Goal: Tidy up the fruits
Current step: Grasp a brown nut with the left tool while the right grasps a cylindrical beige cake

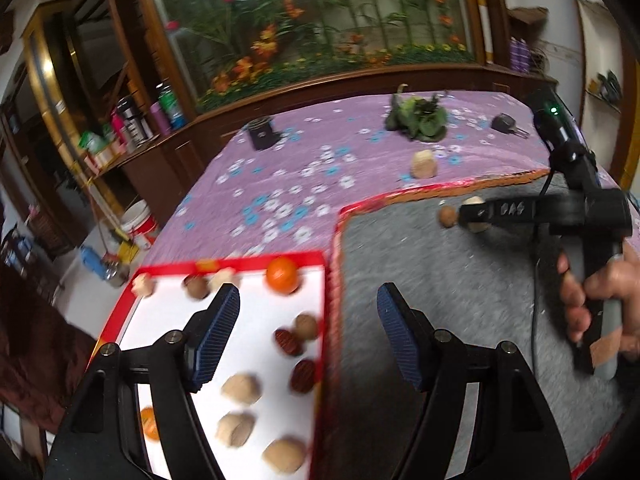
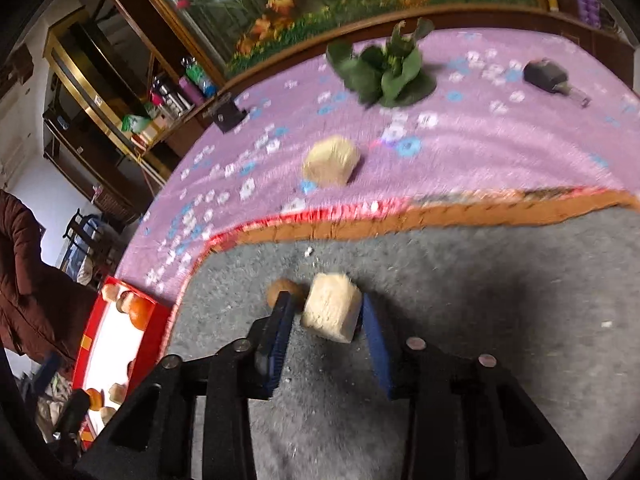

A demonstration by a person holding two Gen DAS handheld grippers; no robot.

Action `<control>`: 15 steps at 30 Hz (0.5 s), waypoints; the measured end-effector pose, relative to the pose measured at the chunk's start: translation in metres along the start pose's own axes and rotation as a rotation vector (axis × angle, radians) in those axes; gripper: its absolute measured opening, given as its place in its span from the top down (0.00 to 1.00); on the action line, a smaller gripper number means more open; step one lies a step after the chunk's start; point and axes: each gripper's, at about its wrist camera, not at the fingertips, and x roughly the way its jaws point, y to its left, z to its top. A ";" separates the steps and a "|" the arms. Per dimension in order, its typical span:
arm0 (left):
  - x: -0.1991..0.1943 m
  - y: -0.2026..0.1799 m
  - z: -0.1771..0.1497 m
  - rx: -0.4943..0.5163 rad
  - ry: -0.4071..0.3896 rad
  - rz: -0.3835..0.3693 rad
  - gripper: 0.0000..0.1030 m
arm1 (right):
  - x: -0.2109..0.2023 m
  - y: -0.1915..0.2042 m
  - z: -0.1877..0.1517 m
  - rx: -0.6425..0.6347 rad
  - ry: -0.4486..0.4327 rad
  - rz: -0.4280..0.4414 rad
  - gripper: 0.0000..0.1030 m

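Right gripper (image 2: 324,320) hanging over grey mat (image 2: 480,300), fingers pinching pale block (image 2: 331,307); brown nut (image 2: 282,290) lying just beside left finger. Left gripper (image 1: 308,332) fingers standing spread, empty, straddling red edge of tray (image 1: 256,320) holding walnuts (image 1: 241,389) and orange (image 1: 282,275).

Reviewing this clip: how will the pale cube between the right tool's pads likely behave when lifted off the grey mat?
The pale cube looks rough and crumbly, with crumbs scattered on the grey mat, so it may shed or chip under pressure. Its flat faces suit the right tool and it is unlikely to roll. It is probably light.
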 end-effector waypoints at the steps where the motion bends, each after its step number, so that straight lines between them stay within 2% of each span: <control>1: 0.004 -0.004 0.005 0.009 0.007 -0.008 0.31 | -0.002 -0.002 0.000 0.003 0.004 0.014 0.69; 5: 0.022 -0.028 0.027 0.036 0.027 -0.079 0.31 | -0.017 -0.034 0.005 0.157 -0.016 0.138 0.69; 10: 0.051 -0.069 0.050 0.081 0.076 -0.154 0.31 | -0.036 -0.070 0.010 0.296 -0.073 0.159 0.69; 13: 0.065 -0.090 0.056 0.096 0.095 -0.194 0.31 | -0.037 -0.076 0.009 0.324 -0.072 0.151 0.69; 15: 0.074 -0.101 0.058 0.112 0.109 -0.197 0.35 | -0.035 -0.080 0.011 0.340 -0.059 0.157 0.69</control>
